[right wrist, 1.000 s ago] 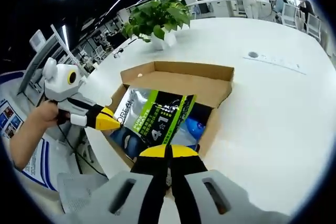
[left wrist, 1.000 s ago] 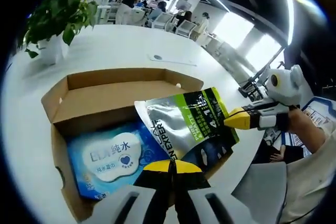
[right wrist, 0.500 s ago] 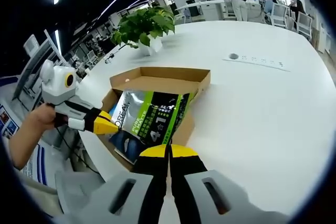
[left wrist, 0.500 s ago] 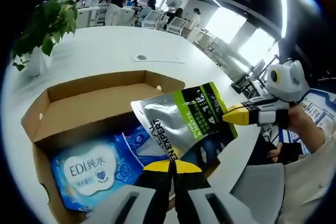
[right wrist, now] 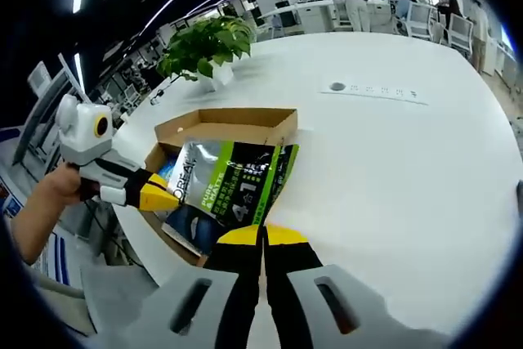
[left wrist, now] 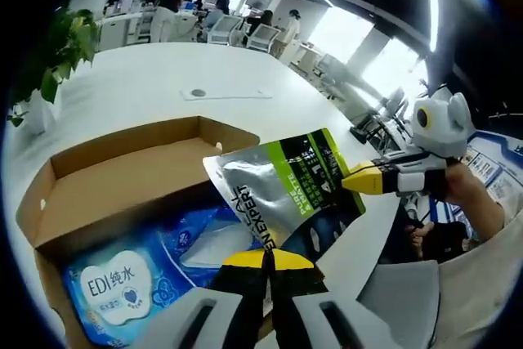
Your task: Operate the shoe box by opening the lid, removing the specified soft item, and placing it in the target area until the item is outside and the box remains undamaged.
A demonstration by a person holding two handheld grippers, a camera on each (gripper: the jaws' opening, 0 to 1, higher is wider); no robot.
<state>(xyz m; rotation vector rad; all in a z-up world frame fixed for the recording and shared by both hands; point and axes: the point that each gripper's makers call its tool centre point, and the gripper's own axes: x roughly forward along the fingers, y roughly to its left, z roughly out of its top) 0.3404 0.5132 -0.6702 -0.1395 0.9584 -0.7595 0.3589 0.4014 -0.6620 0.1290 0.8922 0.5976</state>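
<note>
Since the earlier frames, the silver-and-green pouch [left wrist: 282,198] sits higher against the shoe box [left wrist: 122,165], and in the right gripper view more of it [right wrist: 233,185] overlaps the white table [right wrist: 392,169] beyond the box's [right wrist: 229,124] rim.

Both grippers hold the pouch. The left gripper [left wrist: 265,261] has its yellow-tipped jaws pressed together on the pouch's lower edge; the right gripper [right wrist: 261,239] has its jaws likewise closed on an edge of the same pouch. Each also appears in the other's view, the right gripper [left wrist: 359,181] touching the pouch's side edge and the left gripper [right wrist: 163,199] meeting the opposite edge.

The cardboard box lies open with its lid folded back. Inside lies a blue wipes pack [left wrist: 122,284], and just beside it a second blue packet [left wrist: 208,234], partly covered by the pouch.

The pouch is spread flat between the grippers, tilted, its long axis running roughly from one gripper to the other. Its lower dark section is partly hidden behind the jaws, and its printing is only partly legible.

A potted plant [right wrist: 204,46] stands on the table beyond the box.
</note>
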